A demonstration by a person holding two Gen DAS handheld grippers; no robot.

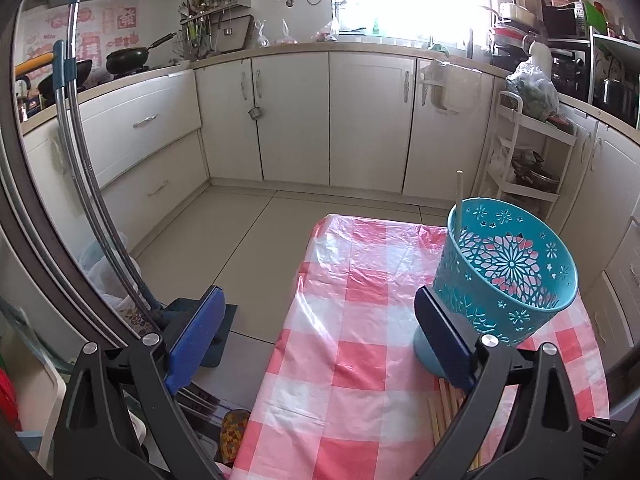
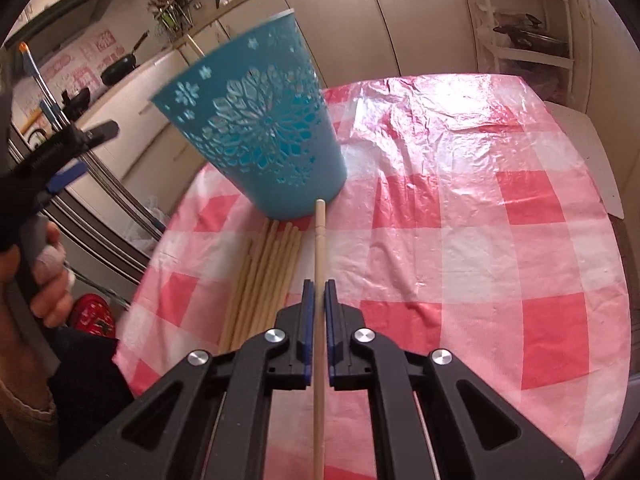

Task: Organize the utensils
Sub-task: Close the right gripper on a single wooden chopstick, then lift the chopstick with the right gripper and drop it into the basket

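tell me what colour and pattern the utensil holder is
Teal utensil holder with cut-out flower and snowflake shapes, clearest in the right wrist view.

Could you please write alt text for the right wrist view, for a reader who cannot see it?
The right gripper is shut on one wooden chopstick pointing toward a teal cut-out holder on a pink checked tablecloth. More chopsticks lie beside the holder's base; the left gripper is at the left edge.
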